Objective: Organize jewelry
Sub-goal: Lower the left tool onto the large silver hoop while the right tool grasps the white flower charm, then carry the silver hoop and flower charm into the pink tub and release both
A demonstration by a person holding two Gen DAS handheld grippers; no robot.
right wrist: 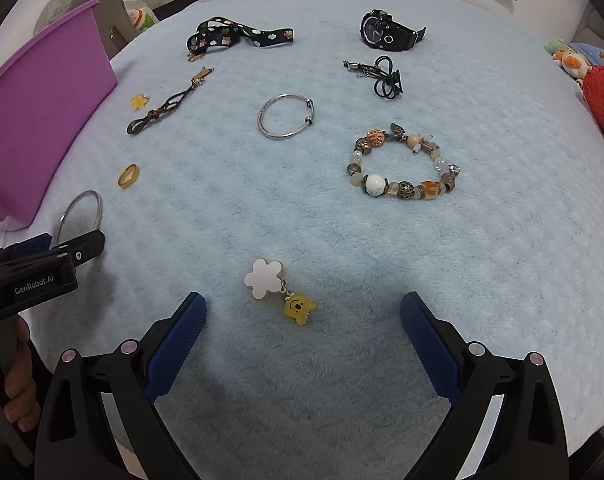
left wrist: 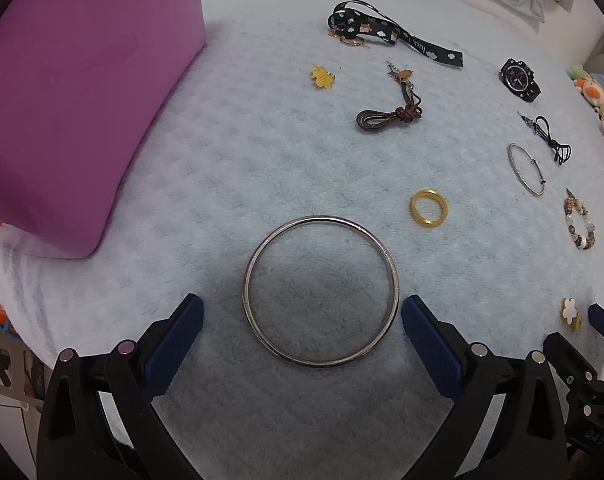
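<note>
A: Two grippers we hold over the pale blue fleece blanket (right wrist: 382,248), one per hand. What do we have at the left?

B: At the blanket's left edge we see the purple bin (left wrist: 82,92). Just right of it lies the large silver bangle (left wrist: 320,290), flat on the fleece. Our left gripper (left wrist: 302,320) stands with its jaws spread wide; the bangle lies between the blue pads (left wrist: 174,344), touching neither.

A: And beyond the bangle?

B: We note the gold ring (left wrist: 429,207) near its far right side. Toward the far edge lie a yellow flower charm (left wrist: 322,77), a brown cord bracelet (left wrist: 390,112) and a black patterned strap (left wrist: 394,32).

A: Moving to the middle and right of the blanket?

B: We see a thin silver cuff bangle (right wrist: 286,116) in the middle, a black watch (right wrist: 386,32) near the far edge, a black cord piece (right wrist: 382,76) just in front of it, and a beaded bracelet (right wrist: 402,164) to the right of the cuff.

A: State of the second tool?

B: Our right gripper (right wrist: 302,320) is likewise spread wide and holds nothing. A white flower charm with a yellow bear (right wrist: 278,290) lies on the fleece just ahead of the gap, nearer the left pad, touching neither. Someone's hand (right wrist: 14,380) grips the left tool's handle at the near left.
</note>
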